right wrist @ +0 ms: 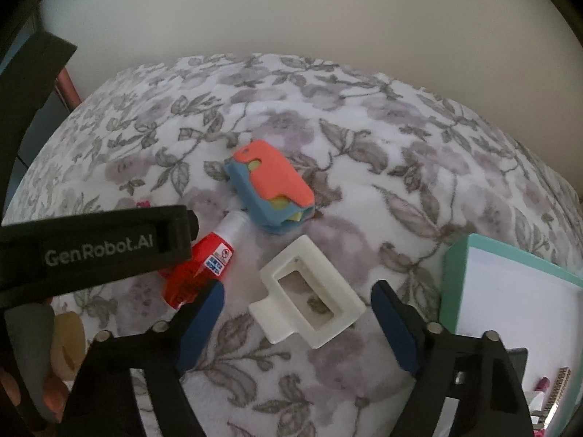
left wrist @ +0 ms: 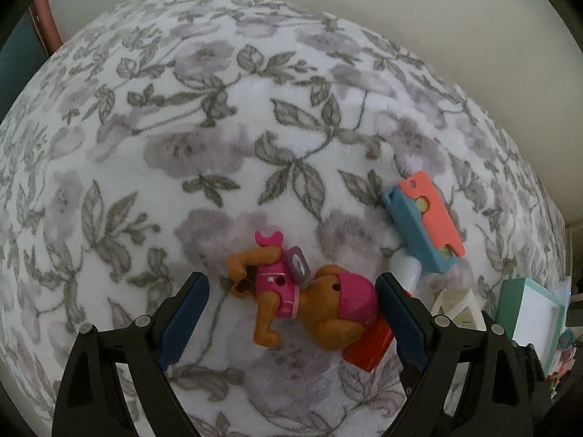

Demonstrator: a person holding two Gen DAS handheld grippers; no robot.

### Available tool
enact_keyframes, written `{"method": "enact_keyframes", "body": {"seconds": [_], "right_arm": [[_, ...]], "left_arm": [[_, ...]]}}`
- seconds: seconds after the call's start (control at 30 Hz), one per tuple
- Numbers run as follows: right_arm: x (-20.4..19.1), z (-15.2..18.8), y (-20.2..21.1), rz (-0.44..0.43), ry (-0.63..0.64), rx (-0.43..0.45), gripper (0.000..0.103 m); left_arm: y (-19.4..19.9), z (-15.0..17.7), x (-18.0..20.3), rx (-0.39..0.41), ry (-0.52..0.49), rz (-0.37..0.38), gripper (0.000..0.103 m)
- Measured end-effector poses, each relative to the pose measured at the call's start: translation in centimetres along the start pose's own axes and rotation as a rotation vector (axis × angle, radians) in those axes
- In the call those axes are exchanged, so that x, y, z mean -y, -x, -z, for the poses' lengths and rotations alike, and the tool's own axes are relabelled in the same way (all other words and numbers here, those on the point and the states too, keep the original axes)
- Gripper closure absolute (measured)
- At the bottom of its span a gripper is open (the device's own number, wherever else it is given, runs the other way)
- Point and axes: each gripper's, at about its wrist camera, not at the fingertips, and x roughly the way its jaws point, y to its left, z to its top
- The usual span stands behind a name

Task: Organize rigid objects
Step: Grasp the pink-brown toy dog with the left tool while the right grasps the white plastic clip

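Floral blanket (left wrist: 218, 145) carries all items. Teal box (right wrist: 510, 291), outside the right jaw, is probably the destination. Left gripper (left wrist: 291, 313) stands spread, astride the toy dog (left wrist: 309, 302), pads clear. Right gripper (right wrist: 297, 324) stands spread, astride the white frame (right wrist: 309, 298), untouched, apparently positioned for pickup.

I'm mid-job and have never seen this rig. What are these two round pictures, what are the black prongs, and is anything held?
Each picture comes from a fisheye camera on a hand-held two-finger gripper, looking along its fingers. The left gripper stands open around a toy dog lying on the floral blanket. The right gripper is open around a white clip; its pads do not touch it. Nearby lie a red glue bottle, a coral and blue case and a teal box. Nothing is held.
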Motion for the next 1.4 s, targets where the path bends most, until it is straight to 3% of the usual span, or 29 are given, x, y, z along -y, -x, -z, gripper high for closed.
{"method": "enact_keyframes", "body": {"seconds": [0.07, 0.13, 0.23, 0.57, 0.9, 1.17, 1.4], "right_arm": [[0.1, 0.1, 0.0, 0.002, -0.007, 0.005, 0.038], [0.4, 0.1, 0.1, -0.009, -0.028, 0.011, 0.043], [0.8, 0.1, 0.2, -0.042, -0.056, 0.011, 0.043], [1.5, 0.0, 1.0, -0.045, -0.079, 0.011, 0.043], [3.1, -0.6, 3.1, -0.053, -0.123, 0.034, 0.043], [5.8, -0.7, 5.1, -0.049, -0.184, 0.035, 0.043], [10.8, 0.1, 7.6, -0.020, -0.278, 0.048, 0.043]], "left_arm": [[-0.2, 0.1, 0.0, -0.005, 0.003, -0.002, 0.011], [-0.2, 0.3, 0.1, -0.005, 0.005, -0.004, 0.013], [0.1, 0.3, 0.2, 0.000, 0.007, 0.017, 0.022], [1.0, 0.1, 0.4, 0.017, 0.027, 0.062, 0.023], [4.4, -0.1, 1.3, 0.095, -0.001, 0.082, 0.023], [7.5, 0.3, 4.6, 0.154, -0.054, 0.133, 0.023], [8.8, 1.2, 8.3, 0.169, -0.104, 0.193, 0.023]]}}
